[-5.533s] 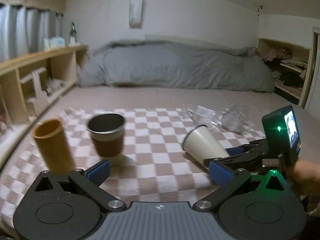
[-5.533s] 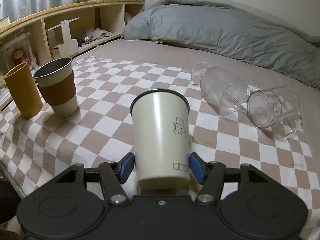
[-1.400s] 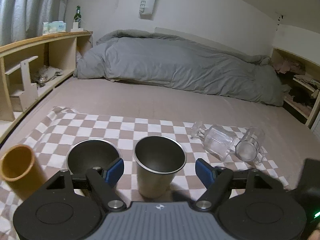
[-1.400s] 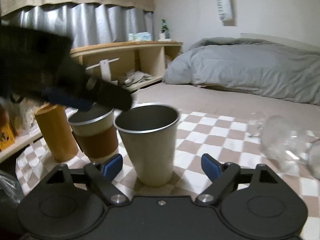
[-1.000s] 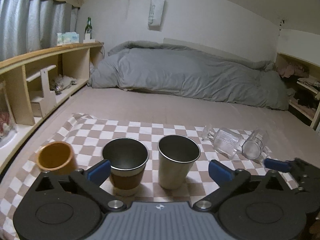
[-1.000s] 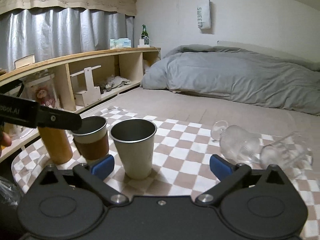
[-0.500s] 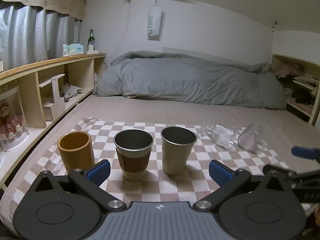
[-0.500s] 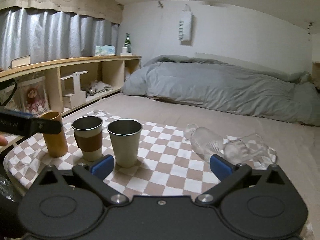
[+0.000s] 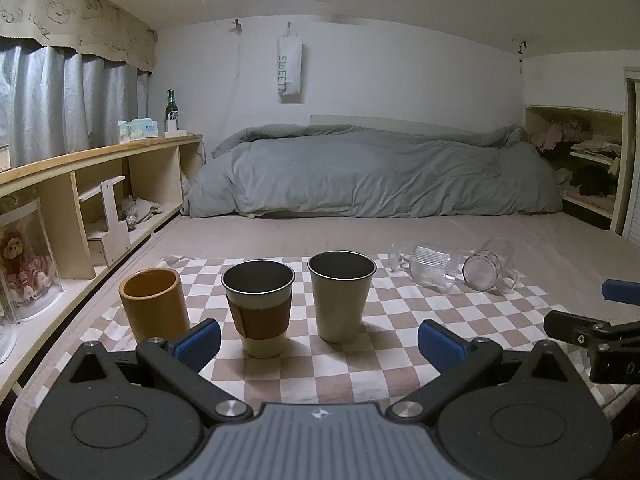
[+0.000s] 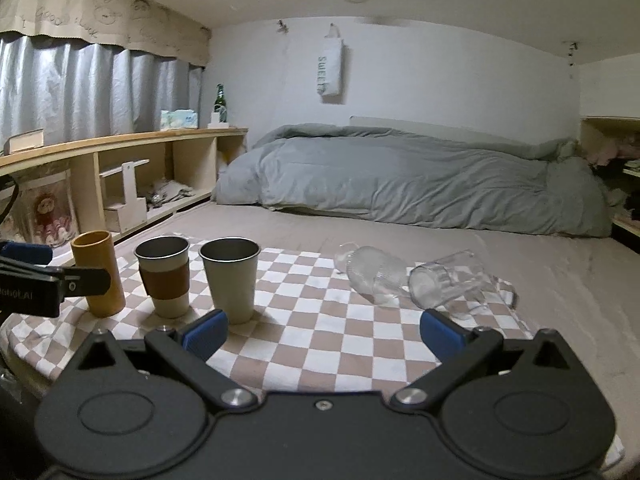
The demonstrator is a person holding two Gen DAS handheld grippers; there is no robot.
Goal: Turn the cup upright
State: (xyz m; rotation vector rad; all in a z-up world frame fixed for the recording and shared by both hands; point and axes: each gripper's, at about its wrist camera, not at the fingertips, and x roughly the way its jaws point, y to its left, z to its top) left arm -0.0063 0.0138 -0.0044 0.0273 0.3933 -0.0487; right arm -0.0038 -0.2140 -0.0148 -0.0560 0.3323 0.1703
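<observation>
Three cups stand upright in a row on the checkered cloth (image 9: 384, 344): an orange cup (image 9: 154, 305), a metal cup with a brown sleeve (image 9: 259, 307) and a cream cup (image 9: 341, 295). They also show in the right wrist view: orange cup (image 10: 99, 273), sleeved cup (image 10: 165, 275), cream cup (image 10: 231, 279). A ribbed clear glass (image 9: 430, 266) and a clear mug (image 9: 488, 270) lie on their sides at the right. My left gripper (image 9: 319, 343) is open and empty, back from the cups. My right gripper (image 10: 322, 334) is open and empty, back from the cloth.
A grey duvet (image 9: 372, 176) lies across the far side of the bed. A wooden shelf unit (image 9: 80, 200) runs along the left. An open cabinet (image 9: 580, 176) stands at the right. The right gripper's fingers (image 9: 592, 328) show in the left wrist view.
Both grippers have pulled back and risen from the cups; the cups look smaller and farther. Earlier the right gripper held the cream cup; now it stands free.
</observation>
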